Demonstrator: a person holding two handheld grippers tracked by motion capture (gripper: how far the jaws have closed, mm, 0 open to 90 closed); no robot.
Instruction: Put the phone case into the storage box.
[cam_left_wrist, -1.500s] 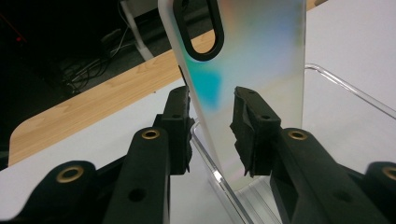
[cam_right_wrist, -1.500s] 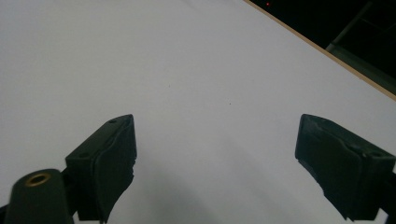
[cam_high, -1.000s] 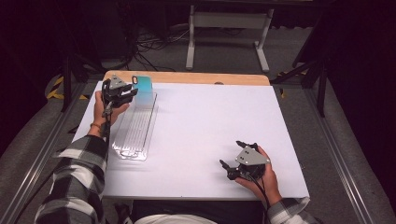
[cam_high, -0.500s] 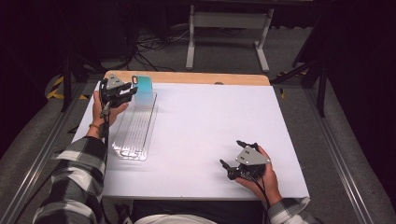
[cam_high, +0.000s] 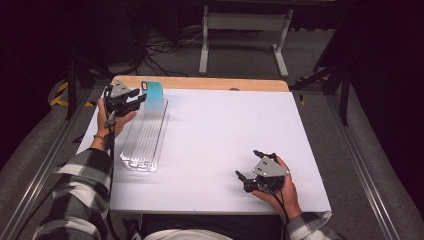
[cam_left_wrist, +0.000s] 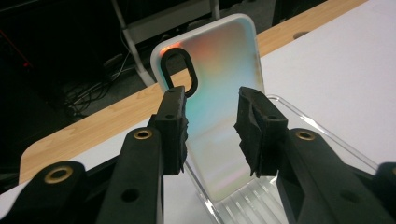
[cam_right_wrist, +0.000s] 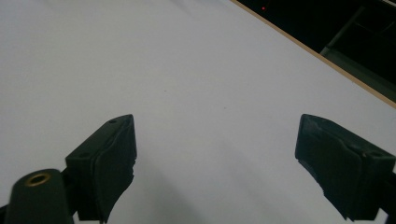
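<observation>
At 10 o'clock on the tabletop (cam_high: 225, 130), the phone case (cam_left_wrist: 212, 116) stands upright at the far end of the clear tray (cam_high: 145, 140), between the left gripper's (cam_left_wrist: 212, 128) fingers (cam_left_wrist: 175, 123), which look partly open and hardly pressing. It looks light, thin, glossy and likely slippery, so I would pinch its two long edges near the middle. The right gripper (cam_right_wrist: 215, 158) rests wide open and empty at 5 o'clock.

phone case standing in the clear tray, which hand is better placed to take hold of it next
Left. The left tool already straddles the iridescent phone case at the far end of the clear tray, jaws either side but not visibly clamped. The right tool rests open on bare white table, far off.
</observation>
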